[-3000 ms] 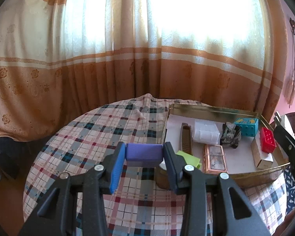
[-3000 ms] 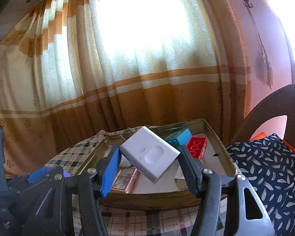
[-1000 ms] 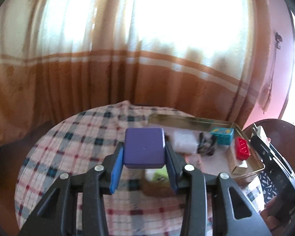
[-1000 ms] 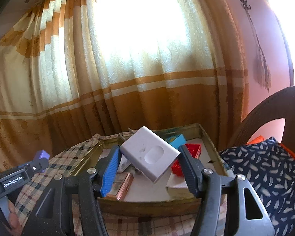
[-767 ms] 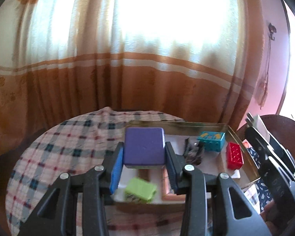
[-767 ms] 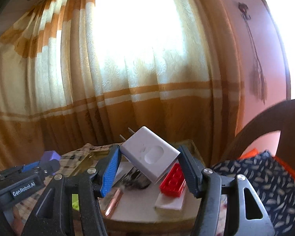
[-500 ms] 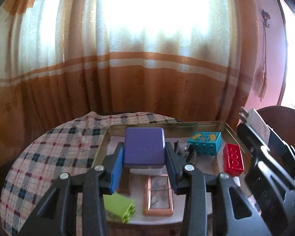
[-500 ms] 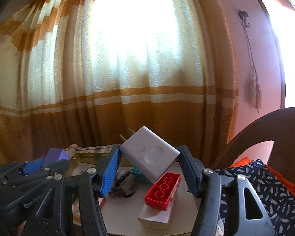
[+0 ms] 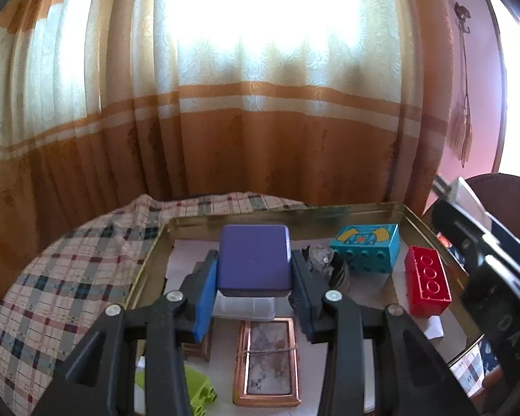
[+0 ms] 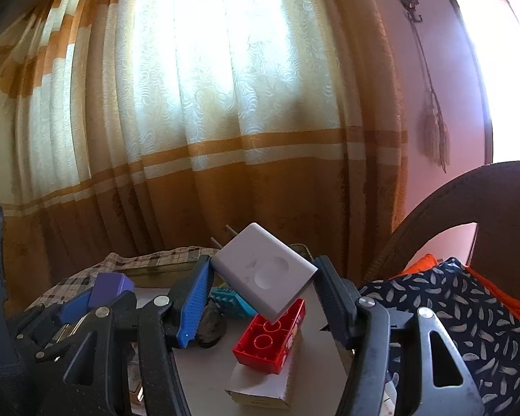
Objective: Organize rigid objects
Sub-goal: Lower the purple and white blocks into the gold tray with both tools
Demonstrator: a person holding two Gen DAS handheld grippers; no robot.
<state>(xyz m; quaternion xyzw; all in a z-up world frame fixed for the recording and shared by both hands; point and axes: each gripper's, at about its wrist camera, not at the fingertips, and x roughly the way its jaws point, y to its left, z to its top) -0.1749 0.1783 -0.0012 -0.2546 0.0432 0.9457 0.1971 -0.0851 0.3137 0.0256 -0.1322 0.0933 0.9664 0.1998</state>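
My left gripper (image 9: 254,286) is shut on a purple block (image 9: 254,260) and holds it above the gold metal tray (image 9: 294,209), over a clear plastic box (image 9: 244,306). My right gripper (image 10: 261,300) is shut on a white plug adapter (image 10: 265,282), tilted, above the tray's right part. In the tray lie a teal brick (image 9: 365,248), a red brick (image 9: 426,286), a copper-framed case (image 9: 267,369), a green brick (image 9: 199,393) and a dark crumpled object (image 9: 326,265). The left gripper with the purple block (image 10: 111,289) also shows in the right wrist view.
The tray sits on a round table with a plaid cloth (image 9: 62,277). An orange and white curtain (image 9: 260,121) hangs close behind. A dark chair back (image 10: 468,208) and a patterned cushion (image 10: 468,319) stand at the right. The red brick rests on a small white box (image 10: 260,386).
Both grippers have moved forward and over the tray, each still holding its object. The left gripper swung right from the plaid cloth to above the tray's middle.
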